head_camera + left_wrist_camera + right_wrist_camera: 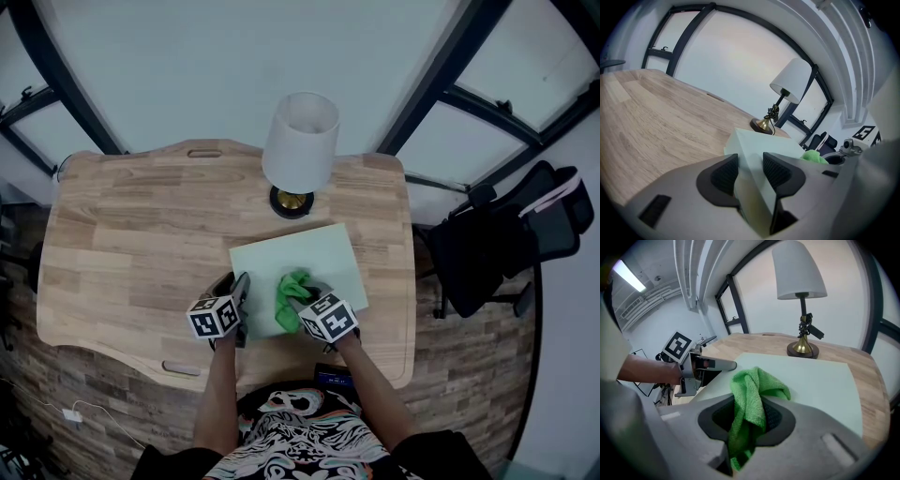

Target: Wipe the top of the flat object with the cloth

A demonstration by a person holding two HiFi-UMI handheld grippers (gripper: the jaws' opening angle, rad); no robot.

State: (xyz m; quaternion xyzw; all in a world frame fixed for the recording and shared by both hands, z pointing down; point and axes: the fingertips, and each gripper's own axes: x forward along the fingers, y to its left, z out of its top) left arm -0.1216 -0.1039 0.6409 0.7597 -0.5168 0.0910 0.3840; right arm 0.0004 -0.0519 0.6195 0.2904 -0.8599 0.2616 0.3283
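A pale green flat sheet lies on the wooden table in front of a lamp. My left gripper is shut on the sheet's near left edge; in the left gripper view the sheet runs between the two black pads. My right gripper is shut on a bright green cloth, which rests on the near part of the sheet. In the right gripper view the cloth bunches between the jaws over the sheet, and the left gripper shows at the left.
A lamp with a white shade and brass base stands just behind the sheet. The wooden table has handle slots at its far and near edges. A black chair stands at the right beside the table.
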